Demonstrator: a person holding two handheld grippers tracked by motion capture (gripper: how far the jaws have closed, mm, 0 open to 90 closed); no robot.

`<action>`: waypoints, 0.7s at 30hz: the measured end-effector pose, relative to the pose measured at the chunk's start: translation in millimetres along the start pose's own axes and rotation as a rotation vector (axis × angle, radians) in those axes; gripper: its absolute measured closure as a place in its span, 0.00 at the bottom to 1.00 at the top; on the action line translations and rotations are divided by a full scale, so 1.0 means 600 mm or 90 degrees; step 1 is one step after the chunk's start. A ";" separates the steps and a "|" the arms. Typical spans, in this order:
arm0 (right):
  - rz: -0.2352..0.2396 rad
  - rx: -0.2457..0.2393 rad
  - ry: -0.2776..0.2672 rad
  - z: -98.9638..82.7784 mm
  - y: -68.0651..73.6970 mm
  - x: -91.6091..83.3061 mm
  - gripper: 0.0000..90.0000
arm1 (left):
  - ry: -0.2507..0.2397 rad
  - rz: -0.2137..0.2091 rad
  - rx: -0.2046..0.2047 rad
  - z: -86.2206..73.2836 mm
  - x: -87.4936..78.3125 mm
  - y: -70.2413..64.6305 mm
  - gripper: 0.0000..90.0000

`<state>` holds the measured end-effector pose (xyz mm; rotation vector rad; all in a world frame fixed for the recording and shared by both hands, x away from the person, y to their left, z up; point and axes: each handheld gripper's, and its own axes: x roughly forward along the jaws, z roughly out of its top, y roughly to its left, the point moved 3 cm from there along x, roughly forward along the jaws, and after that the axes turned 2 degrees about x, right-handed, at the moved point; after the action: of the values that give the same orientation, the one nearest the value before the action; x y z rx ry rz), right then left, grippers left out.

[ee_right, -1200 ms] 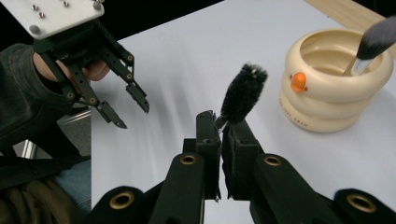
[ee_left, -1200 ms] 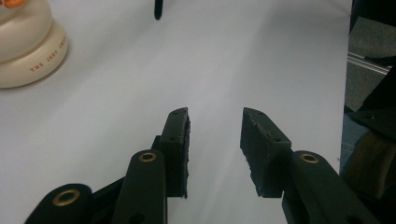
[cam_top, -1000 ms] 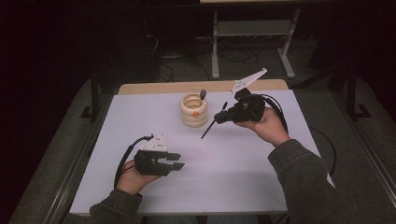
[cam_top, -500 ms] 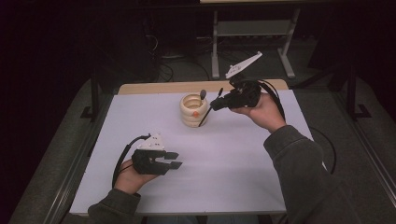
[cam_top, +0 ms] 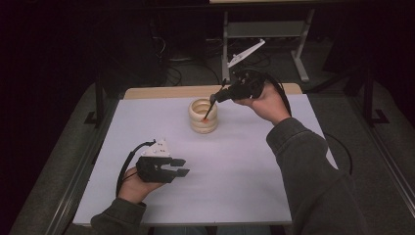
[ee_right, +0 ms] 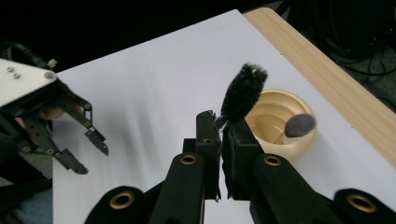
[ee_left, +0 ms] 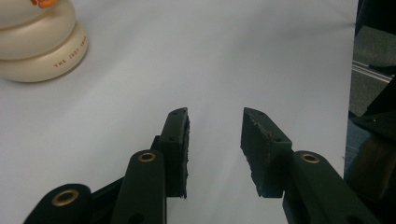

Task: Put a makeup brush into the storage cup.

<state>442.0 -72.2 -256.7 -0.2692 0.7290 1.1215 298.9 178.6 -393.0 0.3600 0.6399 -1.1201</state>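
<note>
While the left gripper (cam_top: 180,167) sat low on the white table (cam_top: 244,171), its jaws were spread partway with nothing between them. Right gripper (ee_right: 220,122) had its jaws pinched tight on a black brush (ee_right: 243,95), held up over the cream holder (cam_top: 203,115) at the table's far edge. Looked like another grey-tipped brush (ee_right: 300,124) stood inside it, kinda blurry though.
</note>
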 end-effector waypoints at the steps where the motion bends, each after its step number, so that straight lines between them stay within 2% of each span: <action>1: 0.000 0.011 0.000 0.004 0.000 0.000 0.94 | 0.002 0.001 0.002 0.000 -0.001 0.001 0.68; 5: -0.014 0.008 -0.005 0.014 -0.012 0.005 0.94 | -0.005 -0.001 -0.008 -0.001 -0.002 0.001 0.68; 12: -0.027 0.017 -0.009 0.030 -0.025 0.015 0.94 | -0.006 0.002 -0.002 0.000 -0.005 0.003 0.68; 16: -0.030 0.025 -0.012 0.037 -0.030 0.022 0.94 | -0.003 0.002 -0.009 -0.002 -0.004 0.003 0.67; 17: -0.033 0.026 -0.010 0.038 -0.032 0.024 0.94 | -0.003 0.003 -0.003 -0.002 -0.004 0.004 0.67; 18: -0.035 0.040 -0.006 0.041 -0.031 0.025 0.94 | -0.003 0.003 -0.005 -0.002 -0.004 0.004 0.67; 19: -0.037 0.030 -0.009 0.042 -0.034 0.026 0.94 | -0.004 0.003 -0.003 -0.002 -0.004 0.004 0.67; 21: -0.046 0.029 -0.008 0.046 -0.038 0.027 0.94 | -0.005 0.002 -0.005 -0.001 -0.004 0.003 0.67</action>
<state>477.1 -55.5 -250.5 -0.2475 0.7281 1.0361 299.8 181.7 -392.1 0.3499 0.6367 -1.1144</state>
